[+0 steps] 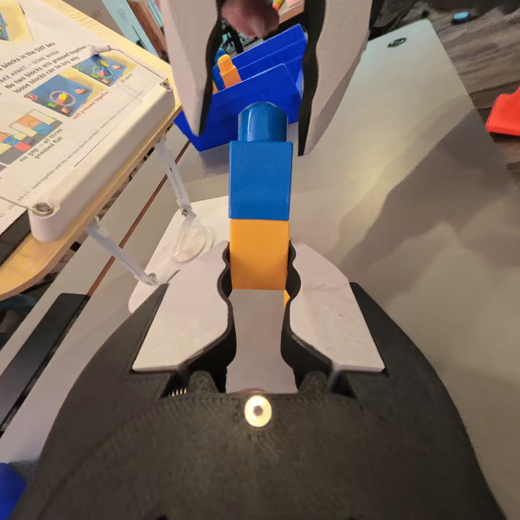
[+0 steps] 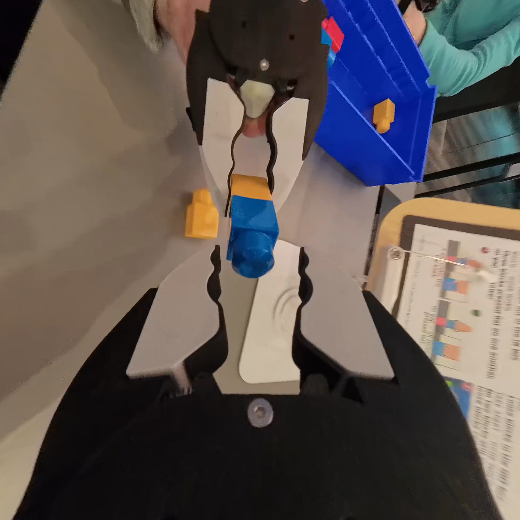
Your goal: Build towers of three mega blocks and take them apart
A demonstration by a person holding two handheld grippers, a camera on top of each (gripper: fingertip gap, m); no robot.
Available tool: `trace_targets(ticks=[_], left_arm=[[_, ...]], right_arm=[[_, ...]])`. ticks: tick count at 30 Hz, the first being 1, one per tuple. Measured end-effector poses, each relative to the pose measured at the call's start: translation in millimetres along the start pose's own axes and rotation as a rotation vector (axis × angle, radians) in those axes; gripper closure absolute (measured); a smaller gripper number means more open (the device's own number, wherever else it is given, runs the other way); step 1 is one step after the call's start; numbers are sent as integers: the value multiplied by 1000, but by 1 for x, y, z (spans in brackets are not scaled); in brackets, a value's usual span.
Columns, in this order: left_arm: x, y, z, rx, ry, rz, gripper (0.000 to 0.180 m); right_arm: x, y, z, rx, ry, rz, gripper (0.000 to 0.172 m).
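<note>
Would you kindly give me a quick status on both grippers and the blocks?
Left gripper clamped on orange block, blue block stacked on it. Right gripper open around blue stud, not touching. Spare orange block on table.

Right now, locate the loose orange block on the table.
In the right wrist view, the loose orange block lies on the grey table, just left of the left tongs holding the orange-and-blue stack.
</note>
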State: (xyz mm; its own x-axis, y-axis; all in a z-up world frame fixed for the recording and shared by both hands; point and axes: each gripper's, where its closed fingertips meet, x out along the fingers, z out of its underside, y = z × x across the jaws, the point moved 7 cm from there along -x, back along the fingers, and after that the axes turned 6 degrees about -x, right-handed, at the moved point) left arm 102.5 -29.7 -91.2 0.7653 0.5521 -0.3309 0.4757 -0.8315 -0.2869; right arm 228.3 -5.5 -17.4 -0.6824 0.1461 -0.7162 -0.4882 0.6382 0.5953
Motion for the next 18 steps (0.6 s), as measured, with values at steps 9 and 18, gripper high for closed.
trace_targets(ticks=[9,18], left_arm=[[2,3,-2,42,-19,-15,145],[0,6,-5,61,-22,-24,146]], right_arm=[[15,-7,1,82,168,-51,137],[13,-7,0,21,177,-66,136]])
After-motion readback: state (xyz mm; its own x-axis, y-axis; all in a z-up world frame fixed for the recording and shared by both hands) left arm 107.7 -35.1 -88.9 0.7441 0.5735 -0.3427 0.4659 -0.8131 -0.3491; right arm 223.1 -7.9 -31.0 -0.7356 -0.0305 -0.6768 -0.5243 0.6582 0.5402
